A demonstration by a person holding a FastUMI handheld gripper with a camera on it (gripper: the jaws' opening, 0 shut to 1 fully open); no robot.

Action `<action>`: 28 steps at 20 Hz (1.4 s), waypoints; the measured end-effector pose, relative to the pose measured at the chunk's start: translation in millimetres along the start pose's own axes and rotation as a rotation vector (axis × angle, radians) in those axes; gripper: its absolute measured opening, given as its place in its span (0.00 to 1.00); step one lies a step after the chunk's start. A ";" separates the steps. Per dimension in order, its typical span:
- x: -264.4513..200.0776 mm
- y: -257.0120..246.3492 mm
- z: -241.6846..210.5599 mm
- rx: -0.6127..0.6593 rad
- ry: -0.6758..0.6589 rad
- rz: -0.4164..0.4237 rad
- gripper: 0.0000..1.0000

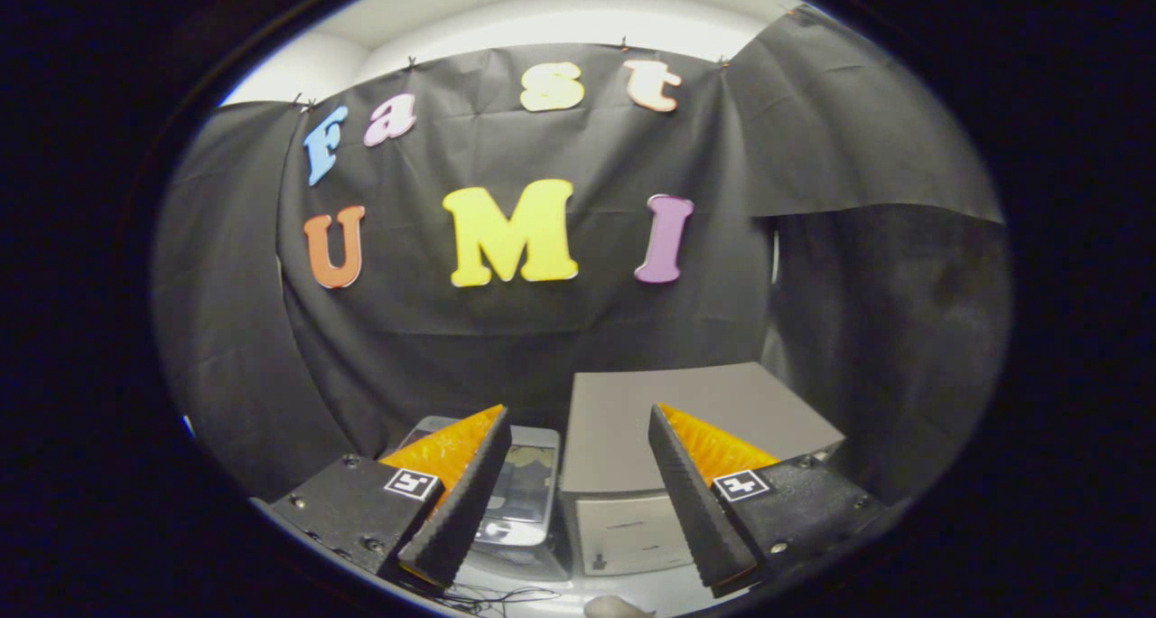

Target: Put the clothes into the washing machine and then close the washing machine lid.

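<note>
Currently, gripper [573, 482] is being held open, empty.
Beyond its fingers, washing machine lid [524, 482] is being seen lowered; clothes placement cannot be confirmed.

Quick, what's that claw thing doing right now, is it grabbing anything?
Gripper: open, fingers spread wide and holding nothing, with the washing machine and a grey box just beyond them.

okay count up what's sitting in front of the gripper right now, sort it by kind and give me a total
Washing machine with a see-through lid, beyond the left finger: 1
Grey box-shaped unit, beside the washing machine, beyond the right finger: 1
Thin dark cable on the light surface below: 1
Hand-held gripper, fingers open and holding nothing: 1
Total: 4
</note>
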State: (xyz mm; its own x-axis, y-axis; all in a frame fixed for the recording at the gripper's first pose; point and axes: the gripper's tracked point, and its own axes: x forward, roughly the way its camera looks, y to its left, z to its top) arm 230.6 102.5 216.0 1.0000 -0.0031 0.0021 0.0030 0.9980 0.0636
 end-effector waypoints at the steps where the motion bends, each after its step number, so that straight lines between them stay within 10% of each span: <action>1: -12.6 -21.7 -0.3 -0.006 -0.013 -0.017 0.97; 13: -164.6 -169.6 -93.6 0.013 -0.044 -0.018 0.99; 28: -236.8 -182.3 -178.0 0.020 0.046 0.018 0.99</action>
State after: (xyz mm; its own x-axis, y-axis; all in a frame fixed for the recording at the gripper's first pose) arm -6.3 -67.4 26.3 0.9989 0.0183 -0.0428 -0.0146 0.9964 0.0837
